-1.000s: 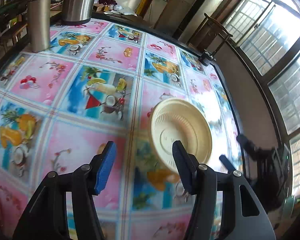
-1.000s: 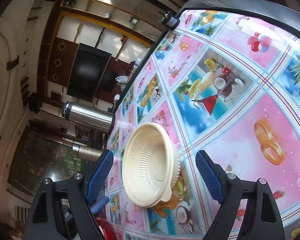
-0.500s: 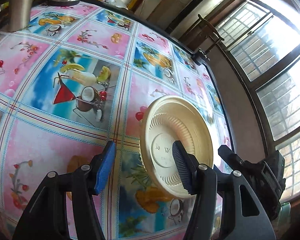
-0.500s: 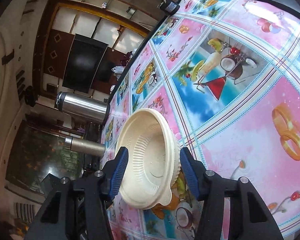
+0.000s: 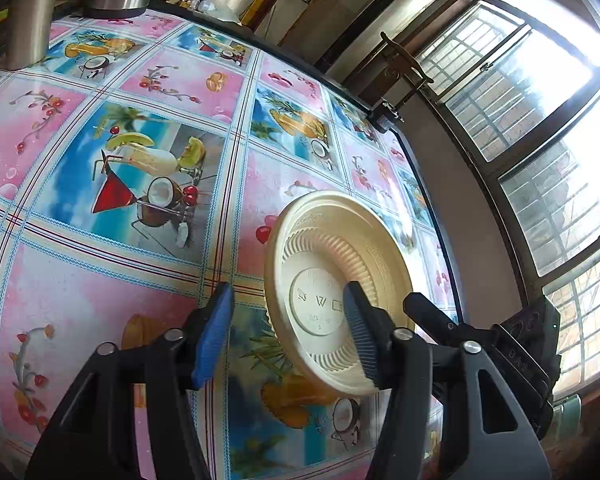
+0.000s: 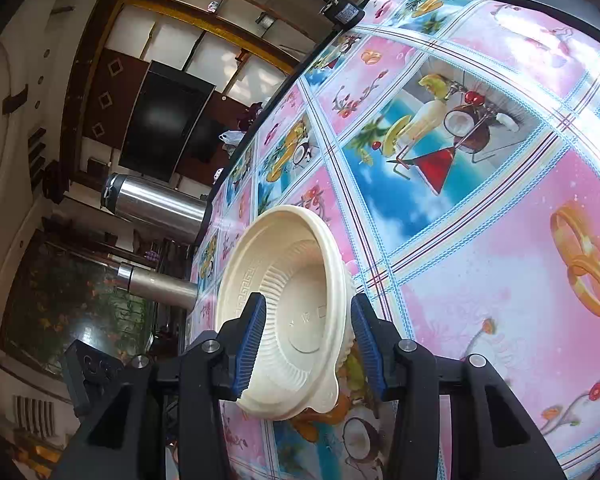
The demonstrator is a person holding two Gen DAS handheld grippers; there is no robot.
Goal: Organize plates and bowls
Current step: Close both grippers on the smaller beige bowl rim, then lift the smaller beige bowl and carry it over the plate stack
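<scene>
The right tool point(image 6: 309, 340) straddles the cream bowl's point(image 6: 288, 312) wall, closing but seemingly not yet clamped; the left tool point(image 5: 286, 334) gapes empty beside it; only 1 bowl shows on the worktop point(image 5: 100, 280), so stacking looks barely begun

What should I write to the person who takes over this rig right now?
Left gripper: open, empty, over the table, close to the cream bowl.
Right gripper: one of its fingers is on each side of the bowl; I cannot tell whether they press it.
Done: nothing stacked in view.
Left: secure the bowl and carry it to its place. No other plates or bowls are visible.
</scene>
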